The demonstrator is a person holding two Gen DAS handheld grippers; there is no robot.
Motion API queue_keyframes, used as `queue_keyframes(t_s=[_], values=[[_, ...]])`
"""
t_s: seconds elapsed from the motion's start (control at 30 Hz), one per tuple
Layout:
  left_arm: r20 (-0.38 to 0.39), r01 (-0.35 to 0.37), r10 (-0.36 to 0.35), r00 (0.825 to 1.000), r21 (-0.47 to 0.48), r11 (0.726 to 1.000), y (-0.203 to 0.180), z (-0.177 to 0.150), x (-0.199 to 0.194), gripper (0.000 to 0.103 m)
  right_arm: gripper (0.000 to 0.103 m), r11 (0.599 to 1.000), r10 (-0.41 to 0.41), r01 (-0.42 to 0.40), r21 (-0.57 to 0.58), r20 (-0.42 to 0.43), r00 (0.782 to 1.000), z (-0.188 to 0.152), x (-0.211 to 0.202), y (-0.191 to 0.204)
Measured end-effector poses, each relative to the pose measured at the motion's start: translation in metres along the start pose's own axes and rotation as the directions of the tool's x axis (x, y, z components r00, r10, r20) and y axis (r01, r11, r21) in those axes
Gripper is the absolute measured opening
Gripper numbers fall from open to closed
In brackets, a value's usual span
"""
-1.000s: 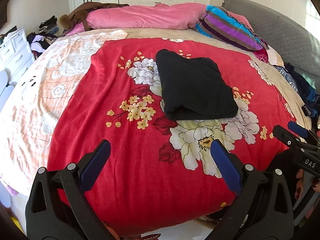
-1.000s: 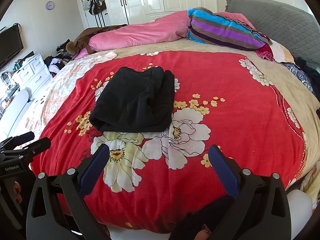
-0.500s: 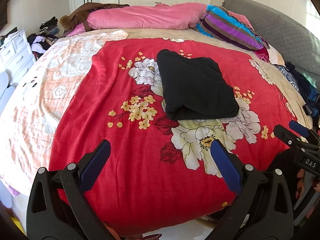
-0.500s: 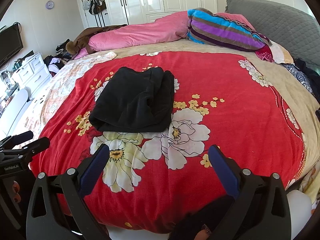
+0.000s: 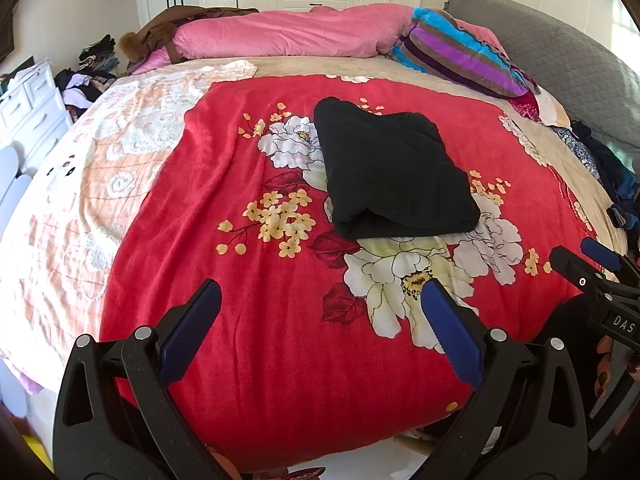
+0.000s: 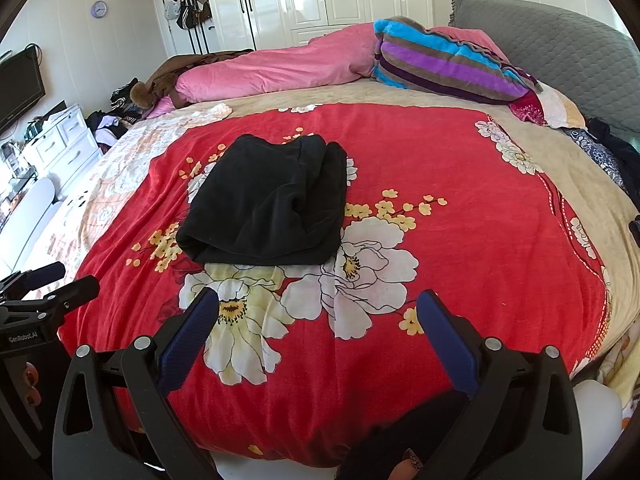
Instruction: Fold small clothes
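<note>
A black garment (image 5: pixel 394 172) lies folded into a thick rectangle on the red floral blanket (image 5: pixel 260 340), in the middle of the bed; it also shows in the right wrist view (image 6: pixel 268 204). My left gripper (image 5: pixel 320 300) is open and empty, held back near the bed's front edge, well short of the garment. My right gripper (image 6: pixel 318 308) is open and empty, also near the front edge. The right gripper shows at the right of the left wrist view (image 5: pixel 588 264), and the left gripper at the left of the right wrist view (image 6: pixel 52 284).
A pink duvet (image 5: pixel 288 36) and a striped pillow (image 5: pixel 456 52) lie at the far side. A grey headboard cushion (image 6: pixel 560 48) is at the right with dark clothes (image 5: pixel 612 172) beside it. White drawers (image 6: pixel 60 144) stand left of the bed.
Both grippers stay open and nearly still. The left wrist view has shifted very slightly; the garment has not moved.
</note>
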State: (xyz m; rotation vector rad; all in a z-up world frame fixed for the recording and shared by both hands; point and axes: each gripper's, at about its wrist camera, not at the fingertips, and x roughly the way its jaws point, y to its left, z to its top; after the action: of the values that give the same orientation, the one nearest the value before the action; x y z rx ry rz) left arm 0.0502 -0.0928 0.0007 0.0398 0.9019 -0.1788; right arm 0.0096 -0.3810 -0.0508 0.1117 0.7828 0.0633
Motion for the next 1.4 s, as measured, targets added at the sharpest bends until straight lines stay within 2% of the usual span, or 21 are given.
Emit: queue_keyframes(t_s=[1.1, 1.4], values=[[-0.026, -0.010, 0.011, 1.000, 0.010, 1.000, 0.004, 0.000, 0.003, 0.094, 0.099, 1.000, -0.023, 0.023, -0.011, -0.005, 1.000, 0.000, -0.001, -0.010], [-0.059, -0.076, 0.076, 0.995, 0.009, 0.997, 0.016, 0.002, 0.010, 0.094, 0.099, 0.999, -0.046, 0.046, 0.024, 0.006, 0.999, 0.001, -0.010, -0.016]])
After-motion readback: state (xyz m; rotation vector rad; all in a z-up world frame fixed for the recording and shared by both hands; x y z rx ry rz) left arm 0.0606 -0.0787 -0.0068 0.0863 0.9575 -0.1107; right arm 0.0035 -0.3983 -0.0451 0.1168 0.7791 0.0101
